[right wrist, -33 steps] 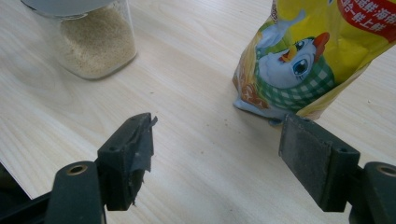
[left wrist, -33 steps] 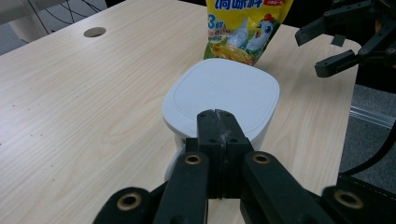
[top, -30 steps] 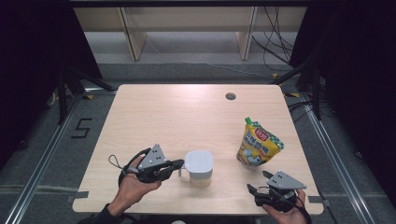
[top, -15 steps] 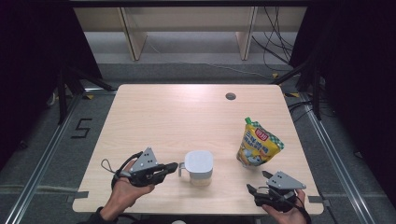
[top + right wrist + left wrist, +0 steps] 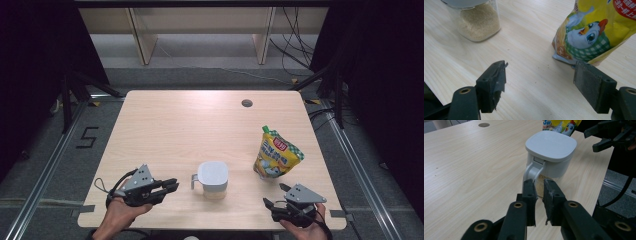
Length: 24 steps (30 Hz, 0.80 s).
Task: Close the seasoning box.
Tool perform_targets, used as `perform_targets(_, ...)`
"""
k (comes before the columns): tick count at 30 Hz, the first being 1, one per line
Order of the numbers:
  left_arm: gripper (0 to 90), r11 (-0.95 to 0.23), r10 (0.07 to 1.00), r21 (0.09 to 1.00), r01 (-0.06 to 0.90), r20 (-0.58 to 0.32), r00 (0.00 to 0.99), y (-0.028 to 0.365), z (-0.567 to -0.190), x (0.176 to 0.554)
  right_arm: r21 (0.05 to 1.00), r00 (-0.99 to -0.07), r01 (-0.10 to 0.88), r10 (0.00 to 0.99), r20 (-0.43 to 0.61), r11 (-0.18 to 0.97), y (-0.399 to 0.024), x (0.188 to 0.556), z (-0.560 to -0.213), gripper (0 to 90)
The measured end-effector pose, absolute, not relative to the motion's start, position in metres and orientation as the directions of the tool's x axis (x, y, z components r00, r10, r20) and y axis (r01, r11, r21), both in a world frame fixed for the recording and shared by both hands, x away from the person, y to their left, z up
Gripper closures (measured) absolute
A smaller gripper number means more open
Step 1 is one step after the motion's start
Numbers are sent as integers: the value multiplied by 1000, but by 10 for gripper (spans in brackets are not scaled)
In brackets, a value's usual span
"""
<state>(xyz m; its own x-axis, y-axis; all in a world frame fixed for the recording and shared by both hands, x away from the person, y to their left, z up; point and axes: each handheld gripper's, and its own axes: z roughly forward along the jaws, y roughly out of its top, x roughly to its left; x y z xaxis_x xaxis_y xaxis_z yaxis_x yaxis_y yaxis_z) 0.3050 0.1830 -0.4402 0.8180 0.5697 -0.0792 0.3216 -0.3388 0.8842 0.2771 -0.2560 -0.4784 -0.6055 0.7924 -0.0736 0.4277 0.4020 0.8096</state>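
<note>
We see that the left gripper (image 5: 172,186) has drawn back toward the lower left of the high view since a second ago, when its tips sat against the handle of the jar (image 5: 213,178); now a bare strip of table (image 5: 200,125) lies between them. Its jaws have just been opening a little, and in the left gripper view they stand slightly parted with nothing between them, pointing at the white handle (image 5: 532,171) just ahead. We judge this to mean the jar has been let go and placed, standing upright in the lower middle of the high view with its white lid (image 5: 551,145) shut and pale grains showing through the clear wall (image 5: 480,22). The right gripper (image 5: 276,196) sits at the lower right, unmoved, its jaws wide apart and empty. Just beyond it stands the yellow pouch (image 5: 276,156), leaning a little, near the jar but apart from it. The pouch carries a cartoon chick (image 5: 585,35) on green check, and a red label with white characters too small for us to read. On the floor at the left edge, a taped mark (image 5: 89,137) reads "5".
</note>
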Motion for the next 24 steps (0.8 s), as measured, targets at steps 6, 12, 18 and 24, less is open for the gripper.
perform_targets(6, 596, -326, 597, 884, 334, -82, 798, 189, -445, 302, 808, -594, 444, 802, -58, 388, -254, 275, -478, 271)
perform_targets(12, 424, -329, 604, 885, 330, -71, 794, 194, -447, 302, 809, -608, 428, 790, -72, 403, -255, 277, -479, 271)
perform_targets(18, 305, -341, 604, 876, 340, -73, 794, 194, -454, 298, 809, -608, 425, 790, -76, 405, -255, 277, -479, 270)
perform_targets(24, 269, -350, 611, 861, 369, -89, 786, 198, -465, 291, 802, -605, 449, 795, -53, 395, -253, 275, -479, 270)
